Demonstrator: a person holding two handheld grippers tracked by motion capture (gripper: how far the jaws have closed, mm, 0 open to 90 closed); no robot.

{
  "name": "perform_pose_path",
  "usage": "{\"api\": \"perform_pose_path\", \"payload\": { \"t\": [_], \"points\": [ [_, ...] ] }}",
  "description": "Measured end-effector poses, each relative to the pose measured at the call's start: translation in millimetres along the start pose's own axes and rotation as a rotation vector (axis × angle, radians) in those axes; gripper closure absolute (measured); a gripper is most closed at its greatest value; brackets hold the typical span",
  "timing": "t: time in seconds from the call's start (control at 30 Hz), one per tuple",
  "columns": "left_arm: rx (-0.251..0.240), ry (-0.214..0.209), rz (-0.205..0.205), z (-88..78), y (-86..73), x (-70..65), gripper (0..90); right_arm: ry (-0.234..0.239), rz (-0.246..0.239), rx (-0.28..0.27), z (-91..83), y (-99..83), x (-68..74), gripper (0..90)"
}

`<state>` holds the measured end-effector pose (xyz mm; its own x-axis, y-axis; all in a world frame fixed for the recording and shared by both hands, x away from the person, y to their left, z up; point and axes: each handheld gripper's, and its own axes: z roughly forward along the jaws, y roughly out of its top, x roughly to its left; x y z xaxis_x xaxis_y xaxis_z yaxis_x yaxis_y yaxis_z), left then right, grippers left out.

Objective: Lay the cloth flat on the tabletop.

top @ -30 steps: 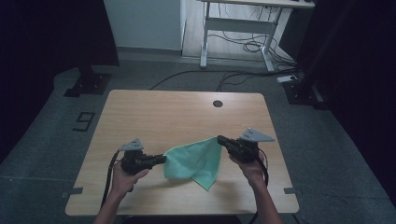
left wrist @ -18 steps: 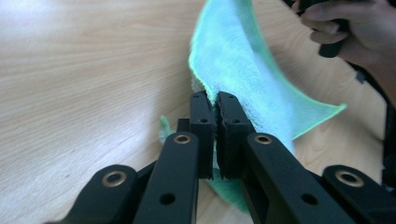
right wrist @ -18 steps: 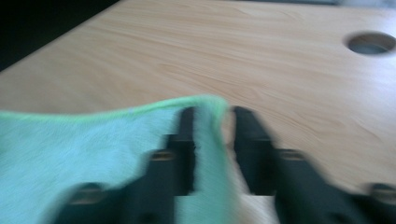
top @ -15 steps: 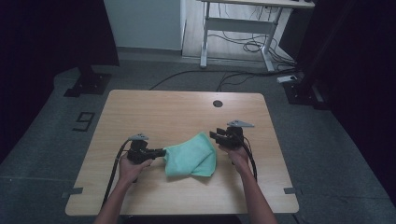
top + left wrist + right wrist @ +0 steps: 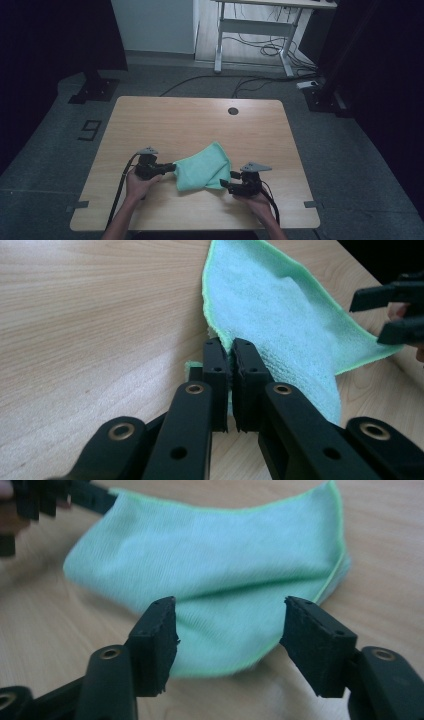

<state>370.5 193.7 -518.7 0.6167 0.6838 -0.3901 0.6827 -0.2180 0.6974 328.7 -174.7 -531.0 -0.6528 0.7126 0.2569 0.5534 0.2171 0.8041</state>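
While the left gripper (image 5: 228, 352) stays clamped on the near-left edge of the soft mint-green microfibre cloth (image 5: 202, 170) — its two black jaws pressed together with the fabric pinched between them — the right gripper (image 5: 227, 612) has just let go. Its jaws have just been opening and now stand well apart, with the cloth's folded edge lying on the table beyond and below them, touched by neither pad.

A second ago both hands held the cloth stretched in the air between them; half a second ago the right hand was carrying its corner over towards the left. Now the cloth lies folded over on the pale wooden tabletop (image 5: 165, 120), at the near middle of it, between the two grippers. In the high view the right gripper (image 5: 231, 182) sits low at the cloth's near-right corner and the left gripper (image 5: 172, 166) at its left edge.

That reads as one fold just laid down and released. Since the left side is still held, the fold should not slip; the likely next need is a fresh grip for the freed right hand — or a release on the left.
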Motion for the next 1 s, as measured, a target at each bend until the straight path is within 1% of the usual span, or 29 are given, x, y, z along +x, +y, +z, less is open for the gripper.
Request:
{"api": "perform_pose_path", "payload": {
  "t": [0.03,0.1,0.2,0.23,0.27,0.3,0.33,0.4,0.47,0.57,0.63,0.73,0.8,0.87,1.0],
  "points": [
    [0.001,0.002,-0.002,-0.4,-0.4,0.0,85.5,0.001,-0.016,0.004,-0.7,-3.7,3.6,37.7],
    [0.001,0.003,-0.004,-1.2,-1.1,0.2,85.4,0.016,-0.028,-0.005,-3.7,-6.9,7.5,37.8],
    [0.004,0.011,0.002,-1.2,-1.7,-0.2,85.4,0.027,-0.021,-0.009,-8.7,-10.2,11.6,38.4],
    [0.004,0.011,0.001,-1.0,-1.9,-0.3,85.4,0.034,-0.026,-0.005,-9.2,-11.7,13.5,38.4],
    [0.005,0.01,0.0,-0.8,-2.1,-0.5,85.4,0.033,-0.043,0.001,-8.8,-13.4,15.6,38.3],
    [0.004,0.009,-0.001,-0.5,-2.3,-0.6,85.4,0.016,-0.064,0.013,-6.8,-15.5,17.6,39.0],
    [0.003,0.006,-0.003,0.0,-2.4,-0.9,85.4,0.011,-0.072,0.019,-4.7,-16.5,17.9,40.9],
    [0.003,0.006,-0.005,0.4,-2.6,-1.2,85.4,0.008,-0.093,0.042,1.4,-18.9,17.4,51.0],
    [0.003,0.005,-0.009,0.0,-2.7,-0.9,85.5,0.004,-0.117,0.064,6.2,-20.4,16.9,63.5],
    [0.001,0.003,-0.015,-1.4,-2.6,0.7,85.5,-0.016,-0.151,0.1,9.8,-22.2,16.8,78.7],
    [-0.002,0.0,-0.016,-2.9,-2.6,1.5,85.4,-0.009,-0.145,0.088,7.8,-22.0,14.0,82.9],
    [-0.011,-0.009,-0.021,-6.0,-3.0,1.9,85.5,0.007,-0.123,0.06,0.4,-19.8,7.1,84.4],
    [-0.014,-0.012,-0.021,-8.6,-3.3,2.1,85.5,0.01,-0.116,0.049,-5.9,-18.5,2.2,84.6],
    [-0.023,-0.022,-0.027,-12.9,-3.3,2.8,85.5,0.033,-0.099,0.017,-16.7,-16.7,-5.2,84.6],
    [-0.045,-0.046,-0.045,-19.2,-2.5,5.4,85.8,0.035,-0.072,-0.025,-38.0,-12.7,-20.6,84.8]
  ]
}}
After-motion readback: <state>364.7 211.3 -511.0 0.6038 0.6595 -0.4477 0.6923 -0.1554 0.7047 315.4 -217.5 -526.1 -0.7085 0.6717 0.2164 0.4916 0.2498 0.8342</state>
